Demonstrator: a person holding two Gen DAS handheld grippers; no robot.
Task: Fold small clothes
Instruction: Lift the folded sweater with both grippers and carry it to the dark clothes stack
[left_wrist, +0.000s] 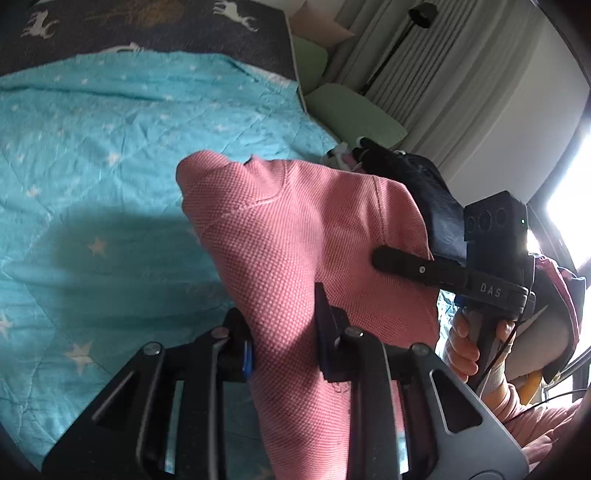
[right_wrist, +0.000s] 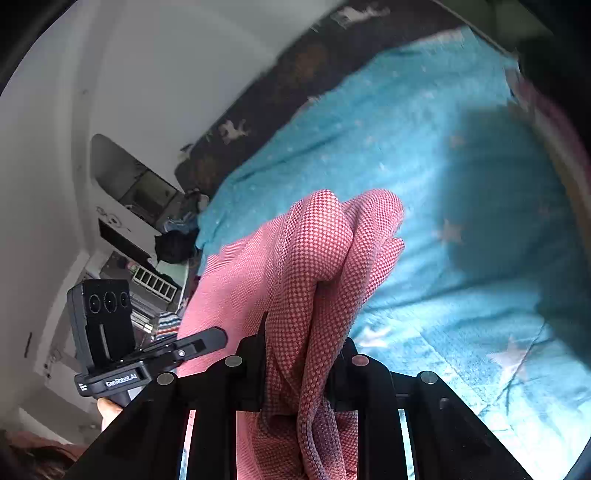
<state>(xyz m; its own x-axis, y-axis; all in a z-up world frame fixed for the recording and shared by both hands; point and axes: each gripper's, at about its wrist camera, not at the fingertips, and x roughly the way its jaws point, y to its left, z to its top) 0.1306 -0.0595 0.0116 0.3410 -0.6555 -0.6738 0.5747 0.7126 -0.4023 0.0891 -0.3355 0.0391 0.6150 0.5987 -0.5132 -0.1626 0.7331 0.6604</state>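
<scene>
Two grippers, left gripper (left_wrist: 284, 339) and right gripper (right_wrist: 299, 365), clenching bunched pink waffle-knit garment (left_wrist: 295, 229), lifted over turquoise star blanket (left_wrist: 110, 147)

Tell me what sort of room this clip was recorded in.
Most likely a bedroom: both grippers hold a pink garment over a bed with a turquoise star-print quilt, with pale curtains and green cushions beside it.

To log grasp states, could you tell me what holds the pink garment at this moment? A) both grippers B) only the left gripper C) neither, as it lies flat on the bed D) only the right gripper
A: the pink garment is pinched in the left gripper and in the right gripper, lifted above the blue star blanket.
</scene>
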